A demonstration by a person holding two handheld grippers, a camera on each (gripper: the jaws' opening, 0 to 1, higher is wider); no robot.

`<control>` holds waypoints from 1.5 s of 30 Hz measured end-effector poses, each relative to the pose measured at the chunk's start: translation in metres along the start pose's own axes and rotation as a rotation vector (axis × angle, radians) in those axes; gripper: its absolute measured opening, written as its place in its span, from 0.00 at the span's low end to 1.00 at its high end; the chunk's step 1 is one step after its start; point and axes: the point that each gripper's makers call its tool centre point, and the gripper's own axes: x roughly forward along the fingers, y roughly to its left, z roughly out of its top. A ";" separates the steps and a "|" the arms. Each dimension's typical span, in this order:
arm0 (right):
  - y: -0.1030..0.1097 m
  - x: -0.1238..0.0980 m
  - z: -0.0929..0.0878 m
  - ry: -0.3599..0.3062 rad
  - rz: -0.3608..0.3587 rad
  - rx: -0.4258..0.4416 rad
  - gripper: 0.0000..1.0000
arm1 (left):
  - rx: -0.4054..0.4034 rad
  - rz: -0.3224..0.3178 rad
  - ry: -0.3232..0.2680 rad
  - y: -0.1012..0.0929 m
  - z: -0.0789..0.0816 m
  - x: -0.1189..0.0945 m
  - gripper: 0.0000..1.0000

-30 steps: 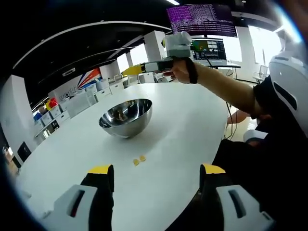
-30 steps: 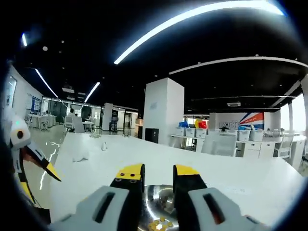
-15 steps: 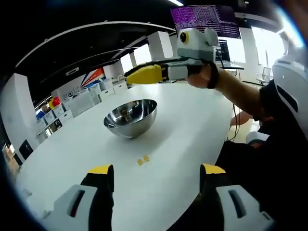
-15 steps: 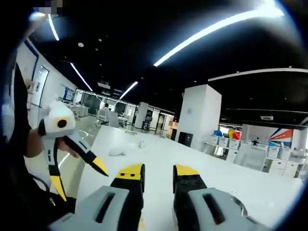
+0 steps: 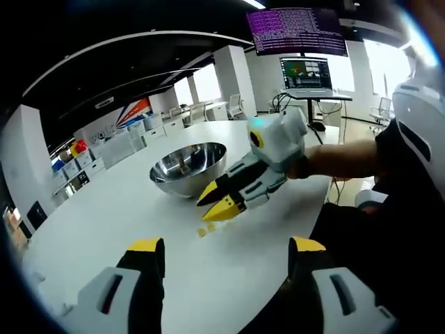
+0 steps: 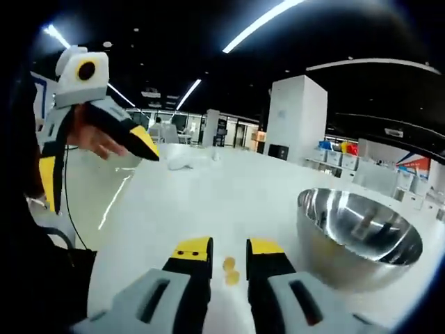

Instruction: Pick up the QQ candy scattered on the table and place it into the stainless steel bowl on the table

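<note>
QQ candy point(image 5: 204, 230), two small pieces, is lying on the white table point(image 5: 104, 216) in the left gripper view, just ahead of the idle, wide-apart left gripper point(image 5: 226, 252), while the right gripper point(image 5: 221, 202) is hovering over it, jaws narrowly parted. Right gripper view: candy point(image 6: 230, 271) is sitting between the jaw tips, stainless steel bowl point(image 6: 358, 238) near on the right; judging this the pick step, needing descent and closing, with open tabletop all around.

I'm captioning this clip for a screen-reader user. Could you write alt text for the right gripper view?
The right gripper hovers low over a white table, its yellow-tipped jaws slightly apart around two small yellow candies. A stainless steel bowl sits to the right, and the left gripper is held up at the upper left.
</note>
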 end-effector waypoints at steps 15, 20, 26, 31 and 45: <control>0.004 0.010 -0.031 0.050 -0.005 0.041 0.15 | -0.005 0.004 0.013 0.002 -0.006 0.002 0.71; 0.003 0.010 -0.031 0.048 -0.009 0.039 0.15 | -0.006 0.002 0.009 0.001 -0.005 0.002 0.71; 0.005 0.012 -0.035 0.058 -0.016 0.025 0.14 | -0.007 -0.002 0.013 0.000 -0.006 0.004 0.70; 0.006 0.013 -0.035 0.057 -0.014 0.020 0.13 | -0.008 -0.001 0.014 -0.001 -0.006 0.004 0.70; 0.002 0.013 -0.036 0.060 -0.028 0.016 0.05 | -0.007 0.007 0.010 0.000 -0.005 0.001 0.70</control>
